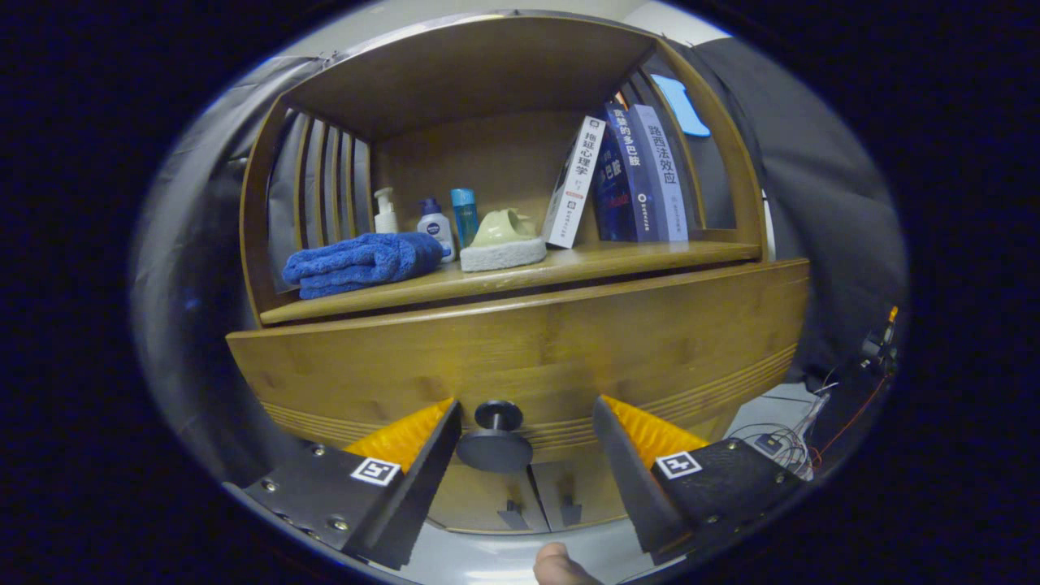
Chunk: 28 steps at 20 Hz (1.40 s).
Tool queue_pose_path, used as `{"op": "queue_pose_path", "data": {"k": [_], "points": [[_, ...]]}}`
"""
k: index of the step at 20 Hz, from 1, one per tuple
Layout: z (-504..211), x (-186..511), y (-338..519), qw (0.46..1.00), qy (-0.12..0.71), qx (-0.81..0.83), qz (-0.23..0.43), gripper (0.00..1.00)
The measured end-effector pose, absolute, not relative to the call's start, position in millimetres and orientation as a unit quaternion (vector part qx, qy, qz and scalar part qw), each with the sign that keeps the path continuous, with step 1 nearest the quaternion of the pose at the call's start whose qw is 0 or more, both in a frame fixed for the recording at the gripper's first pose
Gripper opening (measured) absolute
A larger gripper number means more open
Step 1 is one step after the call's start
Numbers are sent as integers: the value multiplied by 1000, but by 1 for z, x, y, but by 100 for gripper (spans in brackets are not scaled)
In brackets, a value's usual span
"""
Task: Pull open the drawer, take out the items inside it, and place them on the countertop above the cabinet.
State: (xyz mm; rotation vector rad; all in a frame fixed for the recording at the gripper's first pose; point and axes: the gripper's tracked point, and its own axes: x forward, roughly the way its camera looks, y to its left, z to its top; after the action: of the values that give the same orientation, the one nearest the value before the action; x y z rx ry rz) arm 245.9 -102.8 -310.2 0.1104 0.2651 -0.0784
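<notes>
Gripper (526, 435) at lower centre of frame, fingers spread apart, round dark drawer knob (496, 443) between them, untouched, closed wooden drawer front (520, 349) mid-frame, folded blue towel (357, 264) on countertop shelf (617, 258) upper left.

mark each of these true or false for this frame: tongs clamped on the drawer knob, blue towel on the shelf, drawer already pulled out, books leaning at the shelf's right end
1. The tongs are clamped on the drawer knob. False: the fingers stand open, the knob between them, untouched.
2. A folded blue towel lies on the shelf. True.
3. The drawer is already pulled out. False: its front looks shut, nothing inside showing.
4. Books lean at the shelf's right end. True.
</notes>
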Motion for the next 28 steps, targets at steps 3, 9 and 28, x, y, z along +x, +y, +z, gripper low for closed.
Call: {"op": "queue_pose_path", "data": {"k": [3,9,28], "points": [[-311,256,-104,989,135,53,-39,98],[-311,271,-104,986,152,53,-37,98],[-317,283,-104,986,155,53,-42,99]]}}
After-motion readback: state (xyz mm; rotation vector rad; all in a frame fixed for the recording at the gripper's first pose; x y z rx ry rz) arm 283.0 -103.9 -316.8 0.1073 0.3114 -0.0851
